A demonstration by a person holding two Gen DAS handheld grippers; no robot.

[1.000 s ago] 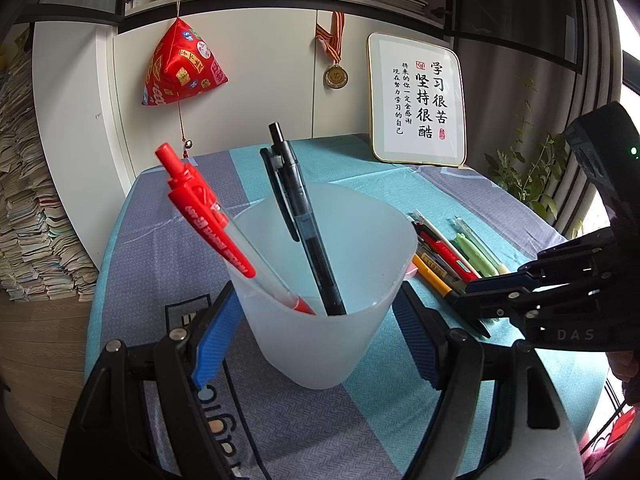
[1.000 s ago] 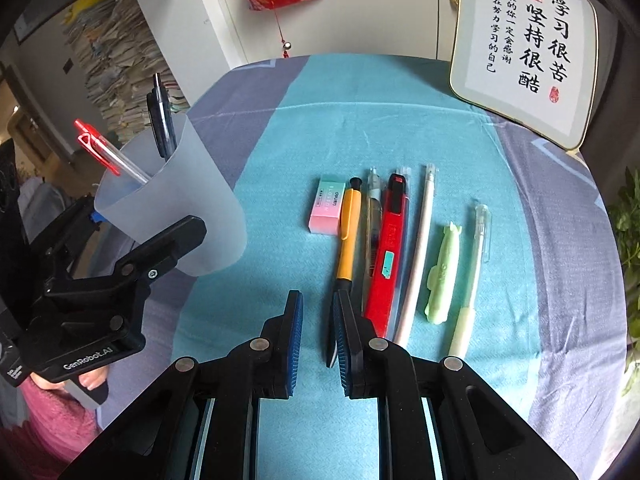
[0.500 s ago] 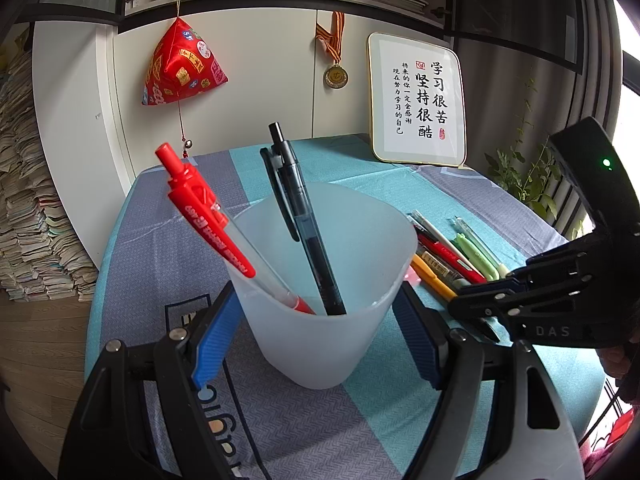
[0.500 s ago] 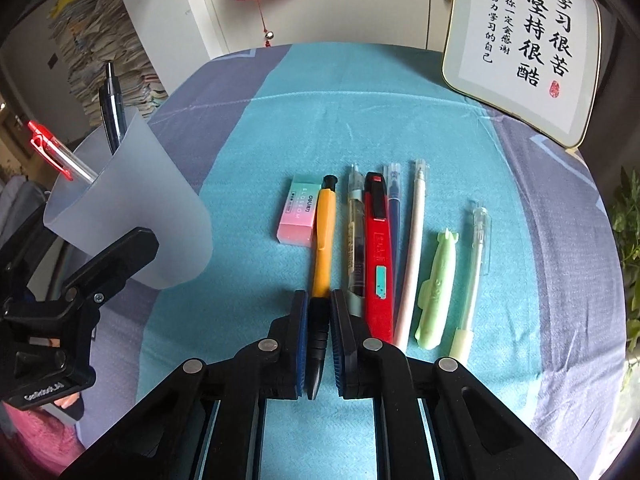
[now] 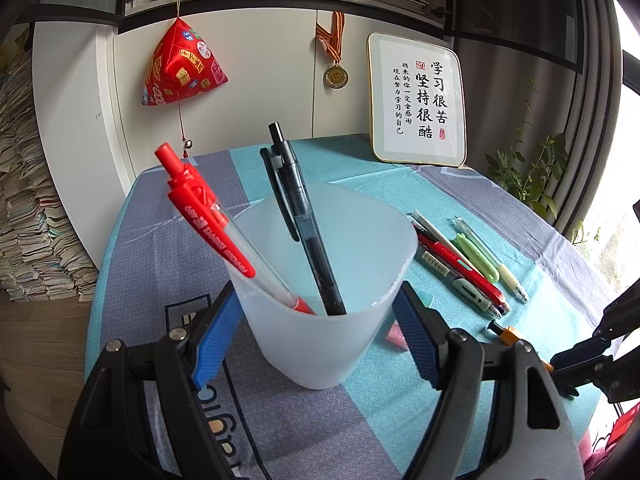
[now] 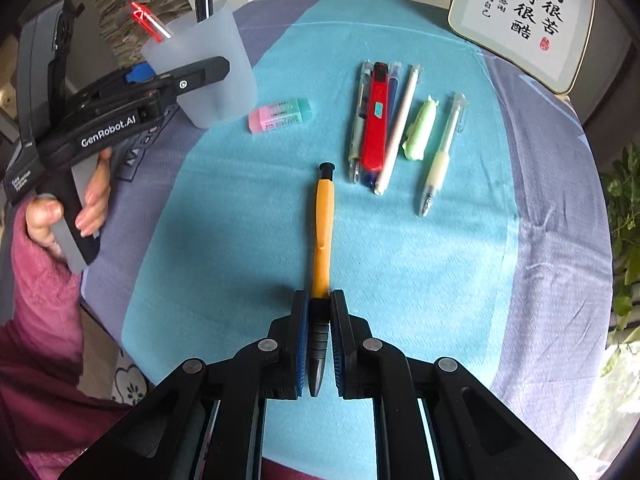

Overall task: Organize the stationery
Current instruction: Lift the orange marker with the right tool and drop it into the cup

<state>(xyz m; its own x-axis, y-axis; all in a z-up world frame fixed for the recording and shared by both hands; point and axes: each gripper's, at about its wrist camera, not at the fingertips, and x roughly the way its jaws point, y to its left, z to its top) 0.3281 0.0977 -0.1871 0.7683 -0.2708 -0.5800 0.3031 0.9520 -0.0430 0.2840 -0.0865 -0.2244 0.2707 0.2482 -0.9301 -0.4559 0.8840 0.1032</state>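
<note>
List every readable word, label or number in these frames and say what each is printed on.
"GenRobot.AI": side of the left claw.
"学习很苦 坚持很酷", large; "将来的你一定会感谢现在努力学习的自己", small: framed calligraphy board.
Red seal on the board: too small to read.
White print on the red pen in the cup: blurred.
Eraser label: too small.
Small white text on the left claw's handle: unreadable.

Right gripper pinched tight and pointing steeply down; left gripper clamped wide, a bare hand wrapped round its grip.
</note>
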